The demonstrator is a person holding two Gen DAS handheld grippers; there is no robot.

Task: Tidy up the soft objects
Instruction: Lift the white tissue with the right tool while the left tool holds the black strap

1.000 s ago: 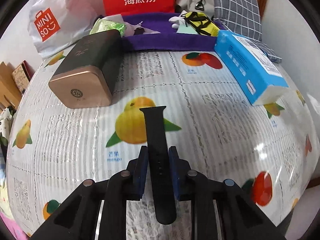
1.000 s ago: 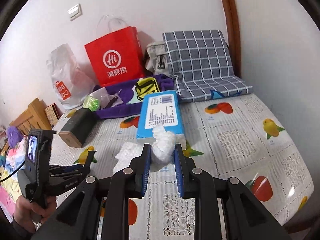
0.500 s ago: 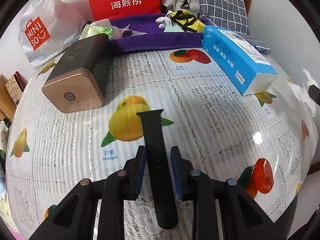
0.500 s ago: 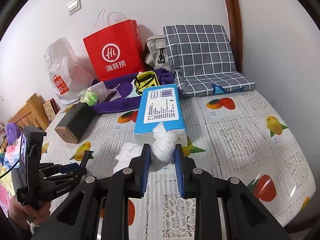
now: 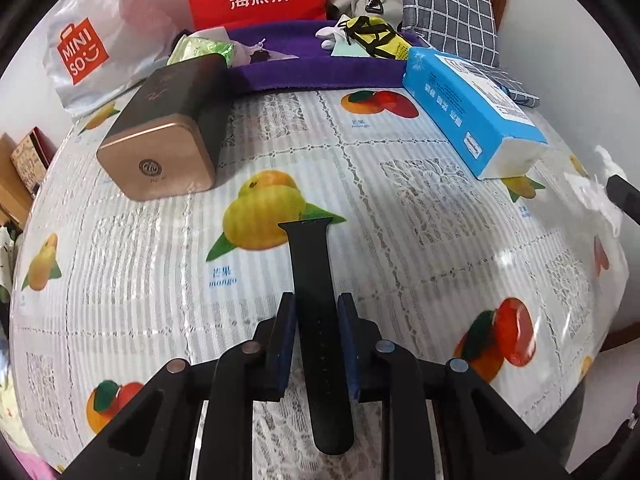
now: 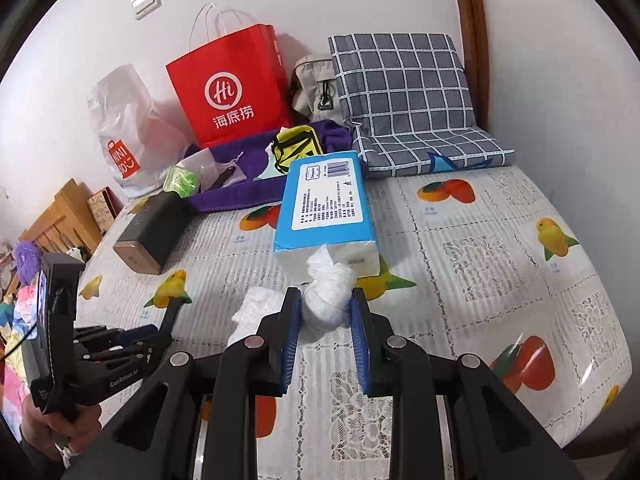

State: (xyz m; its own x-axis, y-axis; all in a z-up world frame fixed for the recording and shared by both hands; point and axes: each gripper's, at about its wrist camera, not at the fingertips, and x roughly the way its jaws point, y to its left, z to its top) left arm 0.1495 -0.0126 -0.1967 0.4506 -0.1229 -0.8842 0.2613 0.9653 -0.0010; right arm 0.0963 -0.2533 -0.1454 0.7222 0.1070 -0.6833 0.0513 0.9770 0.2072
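Observation:
My left gripper (image 5: 316,312) is shut on a black rubber watch strap (image 5: 316,280) and holds it above the fruit-print tablecloth. The left gripper also shows in the right wrist view (image 6: 160,320) at the left. My right gripper (image 6: 324,312) is shut on a crumpled white tissue wad (image 6: 326,300), just in front of the blue tissue pack (image 6: 326,200). A purple tray (image 5: 320,68) at the back holds a yellow-black pouch (image 5: 376,36), a green packet (image 5: 200,48) and other small soft items.
A gold-ended dark box (image 5: 168,132) lies at the left. A second white tissue (image 6: 256,308) lies by the right gripper. A red paper bag (image 6: 228,84), a Miniso bag (image 6: 128,136), a grey bag and a checked cushion (image 6: 404,92) stand at the back wall.
The left gripper with the strap has drawn back and risen a little. The right gripper has risen slightly with the tissue wad.

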